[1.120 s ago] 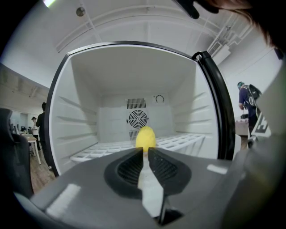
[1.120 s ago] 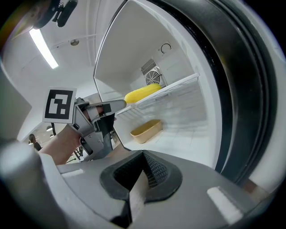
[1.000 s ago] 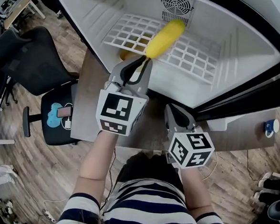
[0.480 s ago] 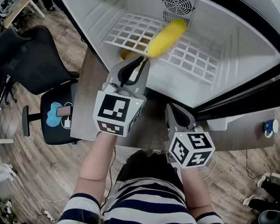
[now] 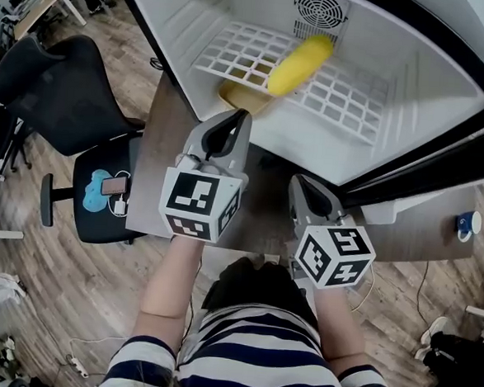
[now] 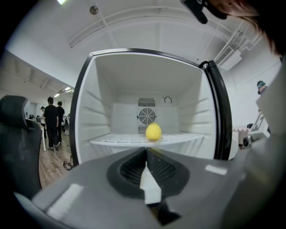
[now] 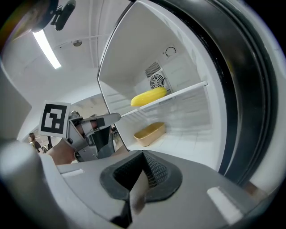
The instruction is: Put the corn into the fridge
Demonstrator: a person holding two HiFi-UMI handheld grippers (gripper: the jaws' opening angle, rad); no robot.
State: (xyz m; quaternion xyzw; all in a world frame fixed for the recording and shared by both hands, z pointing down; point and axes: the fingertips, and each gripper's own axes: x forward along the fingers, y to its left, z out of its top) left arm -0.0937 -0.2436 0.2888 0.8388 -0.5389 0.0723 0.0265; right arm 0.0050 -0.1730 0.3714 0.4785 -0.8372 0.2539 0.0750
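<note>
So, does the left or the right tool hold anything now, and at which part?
Nothing is held. The left tool and the right tool are shut and empty; the yellow corn cob lies free on the white grid shelf.

No words, numbers or brands can be read; only black-and-white square markers are borne by the left white cube (image 5: 198,204) and the right white cube (image 5: 333,255).

A white plastic grid shelf (image 5: 347,105) inside the open fridge (image 5: 440,78) carries a yellow corn cob (image 5: 300,64). Below it, a tan oblong dish (image 7: 149,133) lies on the white fridge floor (image 7: 187,143).
</note>
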